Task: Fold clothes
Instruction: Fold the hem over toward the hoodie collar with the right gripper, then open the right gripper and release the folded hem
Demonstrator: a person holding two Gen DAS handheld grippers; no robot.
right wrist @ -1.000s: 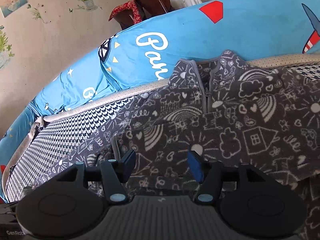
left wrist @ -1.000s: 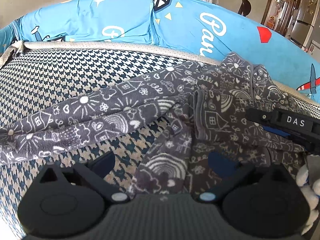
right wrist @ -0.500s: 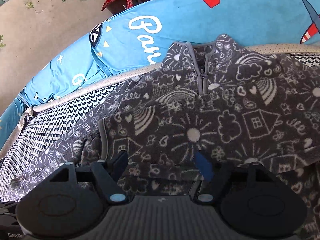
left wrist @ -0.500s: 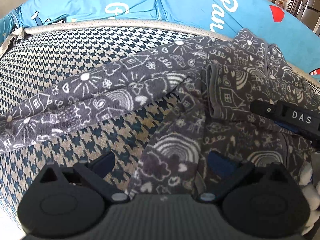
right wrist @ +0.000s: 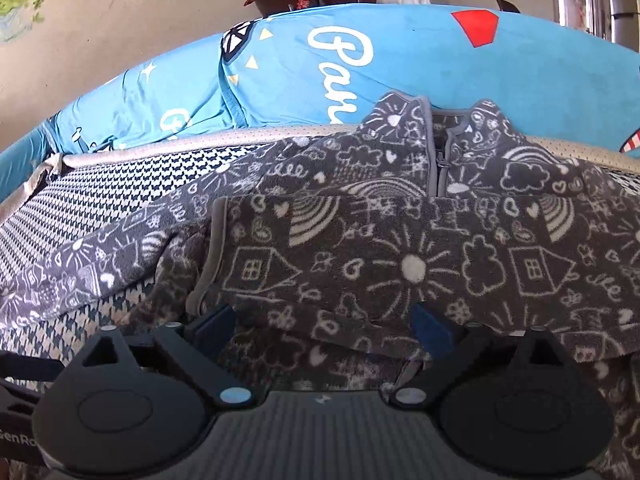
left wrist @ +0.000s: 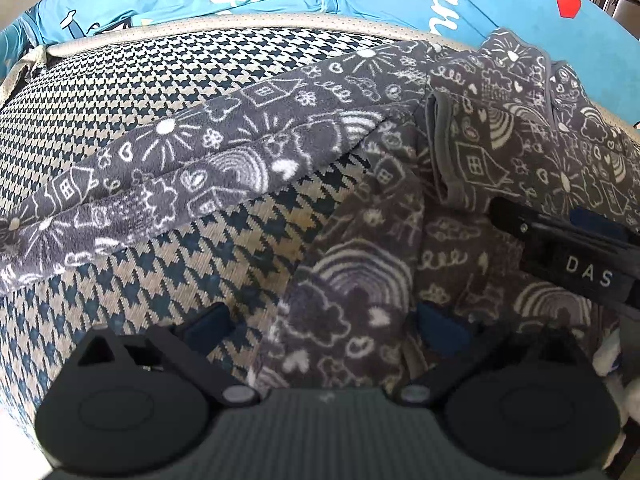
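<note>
- A blue cushion with white script letters and a red shape stands at the far side, behind the pale perforated edge band of the seat.
- The seat cover is a woven houndstooth cloth, dark and cream, and it curves down at the left.
- The grey fleece jacket lies on this seat, its collar and zipper at the far side against the cushion; it has white doodles of houses, suns, rainbows and hearts.
- One sleeve stretches to the left across the cover; the other is folded over the chest, its grey cuff at the left.
- The left gripper is low over the near hem, fingers apart, with cloth and cover between them.
- The right gripper points at the folded sleeve, fingers apart, holding nothing; the sleeve edge hangs just above them.
- In the left view the right gripper's black body, marked "DAS", crosses the jacket at the right.
</note>
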